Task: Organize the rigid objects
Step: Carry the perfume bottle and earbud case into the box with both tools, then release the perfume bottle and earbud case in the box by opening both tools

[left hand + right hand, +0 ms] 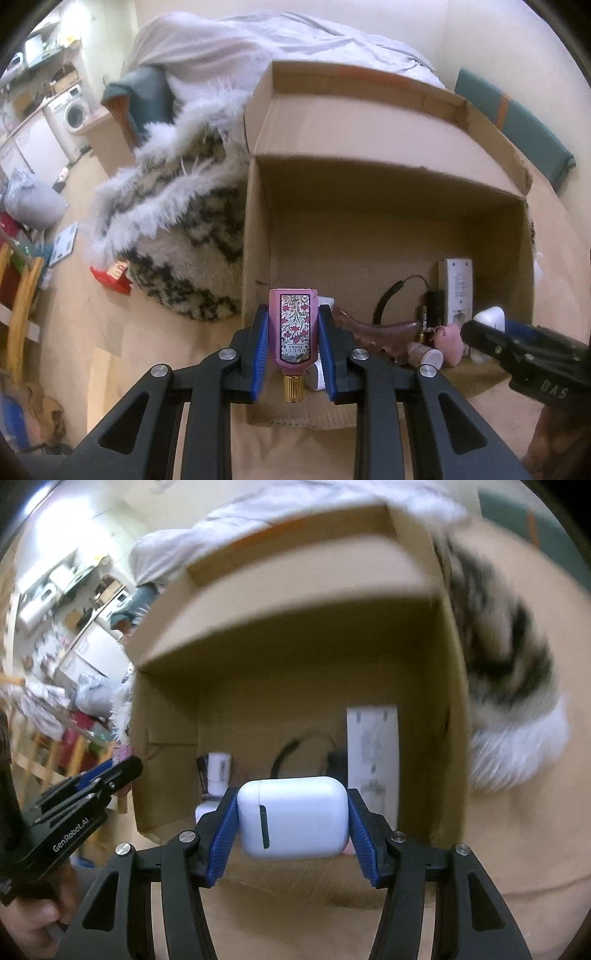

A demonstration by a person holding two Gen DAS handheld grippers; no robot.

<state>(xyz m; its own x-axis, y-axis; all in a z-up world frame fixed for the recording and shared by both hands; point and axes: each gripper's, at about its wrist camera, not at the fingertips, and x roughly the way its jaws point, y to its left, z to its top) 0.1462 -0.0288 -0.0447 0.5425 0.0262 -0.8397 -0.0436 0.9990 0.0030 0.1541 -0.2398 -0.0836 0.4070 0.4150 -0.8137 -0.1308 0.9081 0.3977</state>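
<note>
The left hand-held gripper (293, 341) squeezes a pink perfume bottle (294, 329), cap pointing back. The right hand-held gripper (293, 821) squeezes a white earbud case (293, 816). The cardboard box (388, 236) sits straight ahead, open towards both.

A pink floral perfume bottle (294, 329), gold cap nearest, and a white earbud case (293, 818) hang before the open cardboard box (388, 229), each clamped between blue fingers (258, 354).

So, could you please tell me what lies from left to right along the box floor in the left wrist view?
Pink perfume bottle held in the left tongs → purple glass dish → small beige bottle → pink pouch → white earbud case.
</note>
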